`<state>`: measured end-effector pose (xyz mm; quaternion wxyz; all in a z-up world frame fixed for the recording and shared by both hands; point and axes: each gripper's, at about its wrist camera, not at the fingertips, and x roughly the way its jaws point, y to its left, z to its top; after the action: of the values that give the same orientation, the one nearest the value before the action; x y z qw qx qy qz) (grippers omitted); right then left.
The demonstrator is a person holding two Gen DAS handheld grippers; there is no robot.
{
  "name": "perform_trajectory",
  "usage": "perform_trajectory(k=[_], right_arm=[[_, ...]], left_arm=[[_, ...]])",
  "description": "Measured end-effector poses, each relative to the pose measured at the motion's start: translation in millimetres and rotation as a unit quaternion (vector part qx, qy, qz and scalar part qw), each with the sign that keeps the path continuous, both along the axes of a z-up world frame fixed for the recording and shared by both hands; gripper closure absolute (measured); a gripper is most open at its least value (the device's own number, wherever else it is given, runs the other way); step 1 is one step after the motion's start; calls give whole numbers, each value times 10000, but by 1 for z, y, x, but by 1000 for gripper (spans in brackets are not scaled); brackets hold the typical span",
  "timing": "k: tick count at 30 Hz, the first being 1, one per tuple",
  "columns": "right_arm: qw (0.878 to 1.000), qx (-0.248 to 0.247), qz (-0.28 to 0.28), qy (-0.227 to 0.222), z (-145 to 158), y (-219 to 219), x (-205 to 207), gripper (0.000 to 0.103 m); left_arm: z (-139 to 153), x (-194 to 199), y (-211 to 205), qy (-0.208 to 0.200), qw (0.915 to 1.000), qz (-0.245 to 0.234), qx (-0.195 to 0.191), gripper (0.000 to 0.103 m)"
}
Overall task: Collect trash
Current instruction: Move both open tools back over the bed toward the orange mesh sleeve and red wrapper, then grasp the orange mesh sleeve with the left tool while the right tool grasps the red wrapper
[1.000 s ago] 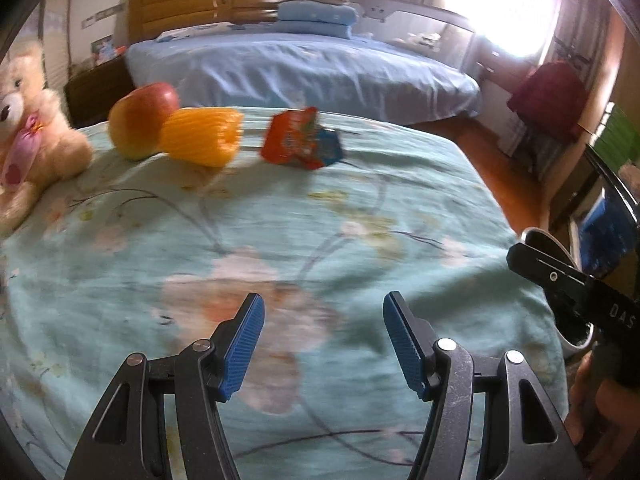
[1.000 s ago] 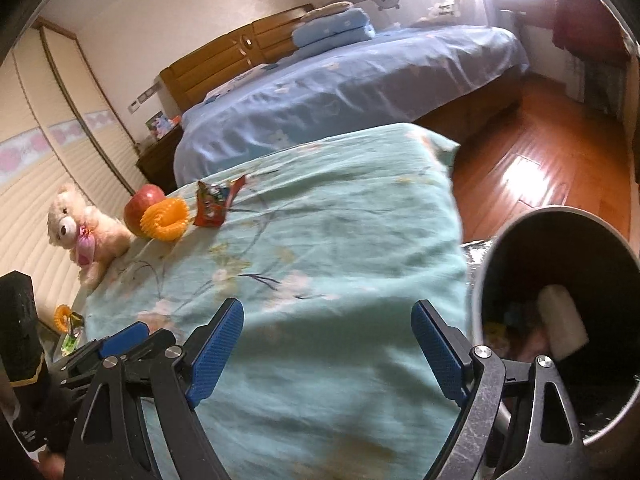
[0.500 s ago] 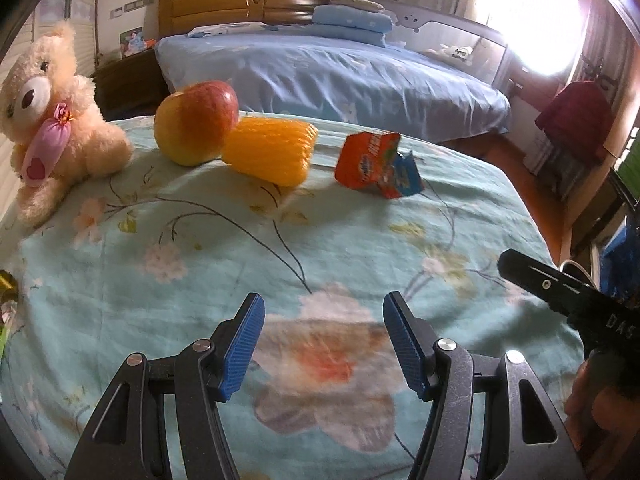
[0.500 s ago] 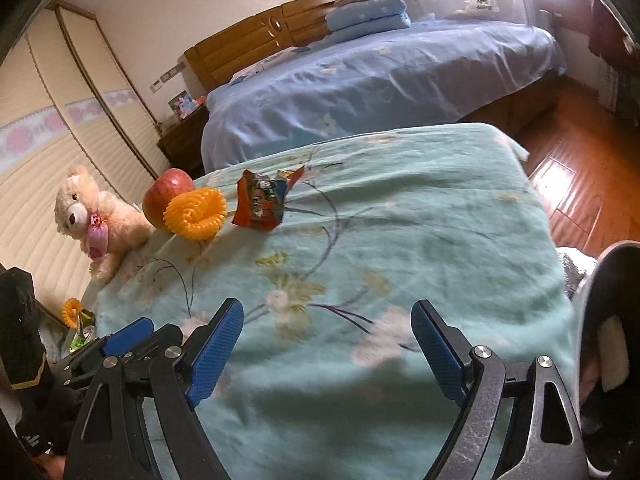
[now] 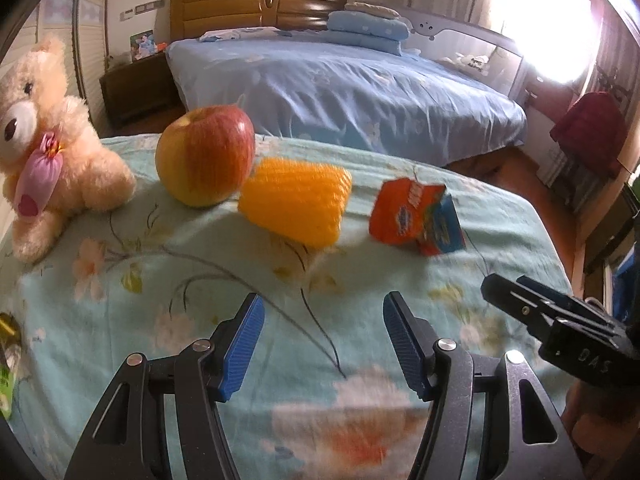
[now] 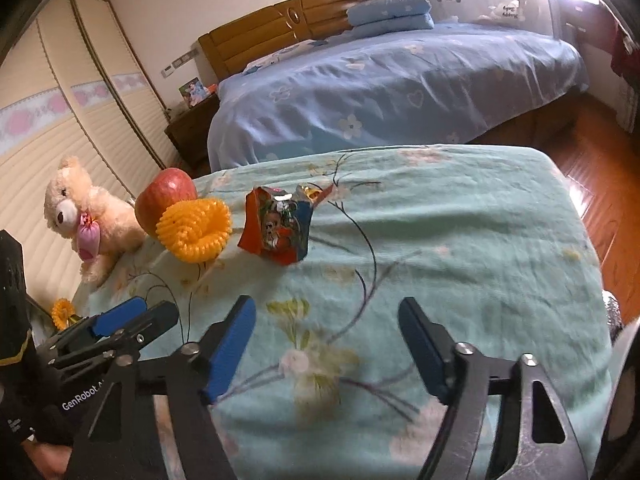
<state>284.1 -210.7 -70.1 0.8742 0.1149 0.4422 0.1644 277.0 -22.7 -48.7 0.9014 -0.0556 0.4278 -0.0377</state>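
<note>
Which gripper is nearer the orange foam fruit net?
Left, narrowly. The left gripper hangs open just short of the foam net; the right gripper sits further right, more in line with the snack wrapper.

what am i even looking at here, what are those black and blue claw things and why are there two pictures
Those claws are two handheld grippers; a person holds one in each hand, no robot arm. Each carries a wide-angle camera looking along its fingers, hence two pictures.

One picture is from the left gripper, the other from the right gripper. Both are open and hold nothing.

They hover over a floral bedspread. On it lie a teddy bear, an apple, an orange foam fruit net touching the apple, and a crumpled snack wrapper lying apart from the net. The net and wrapper look like the trash to collect.
</note>
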Motion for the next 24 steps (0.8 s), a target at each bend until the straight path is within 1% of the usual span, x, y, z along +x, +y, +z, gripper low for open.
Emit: perform_trajectory(k=[3, 13, 14, 16, 18, 19, 20, 21, 22, 23, 24], right_arm=[[10000, 25, 22, 10, -2, 3, 11, 40], [9998, 147, 56, 101, -11, 9, 41, 53], [9998, 166, 68, 113, -12, 10, 43, 55], [9997, 182, 99, 132, -14, 12, 47, 58], [9996, 199, 134, 142, -15, 15, 50, 63], [9996, 204, 145, 145, -16, 16, 51, 66], [9995, 209, 158, 150, -17, 17, 52, 73], [9995, 218, 175, 154, -17, 17, 53, 82], [9994, 223, 201, 162, -18, 19, 55, 87], [9994, 225, 225, 157, -19, 19, 55, 95], [9993, 225, 249, 146, -19, 20, 56, 99]], left_arm=[[-1, 13, 0, -27, 10000, 44, 23, 42], [-14, 50, -2, -18, 9996, 262, 45, 42], [-15, 53, -1, -12, 9996, 276, 26, 43], [-18, 56, 0, -11, 9996, 299, 2, 52], [-21, 60, 2, 30, 9995, 301, -63, 73], [-22, 62, 4, 61, 9995, 300, -110, 77], [-25, 65, 5, 83, 9994, 298, -155, 83], [-25, 67, 6, 79, 9994, 294, -168, 85], [-26, 68, 7, 63, 9994, 291, -167, 87], [-26, 68, 7, 35, 9995, 280, -156, 89], [-27, 68, 6, 12, 9995, 266, -145, 91]])
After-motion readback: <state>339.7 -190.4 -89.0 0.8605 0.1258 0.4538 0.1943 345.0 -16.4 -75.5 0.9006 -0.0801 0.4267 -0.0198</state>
